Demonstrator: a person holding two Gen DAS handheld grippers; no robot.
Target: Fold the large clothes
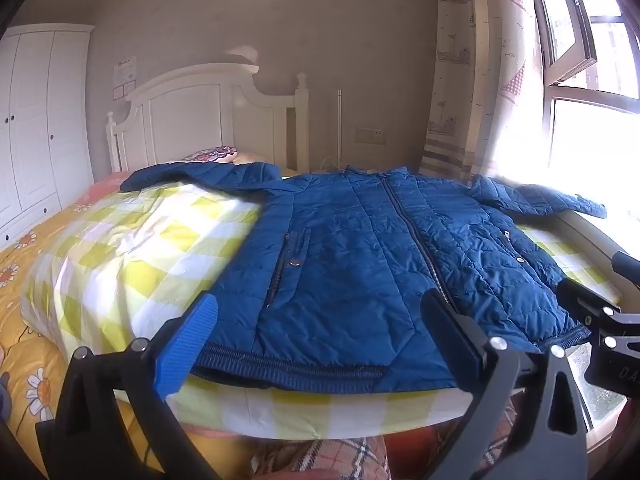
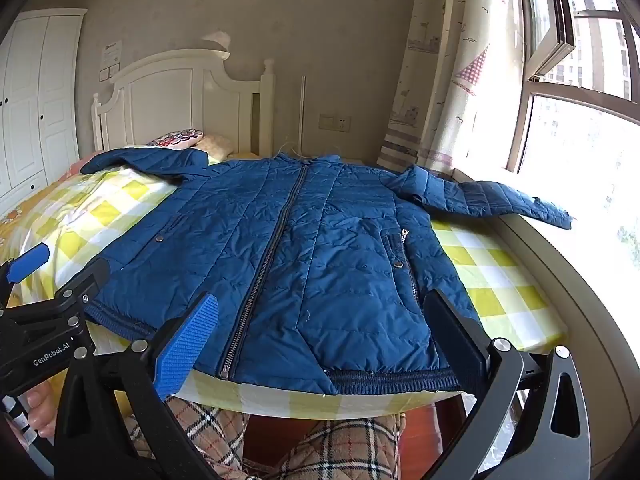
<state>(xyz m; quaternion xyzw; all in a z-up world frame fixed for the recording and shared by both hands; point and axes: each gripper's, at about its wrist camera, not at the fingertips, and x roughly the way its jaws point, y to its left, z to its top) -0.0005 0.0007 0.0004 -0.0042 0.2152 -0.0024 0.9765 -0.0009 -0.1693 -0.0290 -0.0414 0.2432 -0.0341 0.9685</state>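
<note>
- a blue quilted puffer jacket (image 2: 288,248) lies flat and front-up on a yellow and white checked sheet (image 2: 496,276) at the foot end of a bed, zipped closed, its ribbed hem at the near edge of the sheet.
- the jacket's dark centre zip (image 2: 264,276) runs from the hem up to the collar, which lies toward the white wooden headboard (image 2: 168,96).
- one sleeve (image 2: 492,200) reaches out toward the bright window (image 2: 580,128), its cuff resting on the pale sill; the other sleeve (image 1: 200,174) stretches across the sheet toward the white wardrobe (image 1: 36,120).
- the left gripper (image 1: 320,340) hovers near the hem with its jaws spread wide and released; nothing sits between the blue pad and the black pad, and neither appears to press on the cloth.
- the right gripper (image 2: 324,340) is likewise wide open near the hem, just beside the zip's lower end, gripping nothing.
- the two grippers are side by side, each visible at the edge of the other's view.
- plaid trousers (image 2: 224,432) of the person show below the sheet's edge.
- a hand (image 2: 40,408) shows at the lower left of the right wrist view.
</note>
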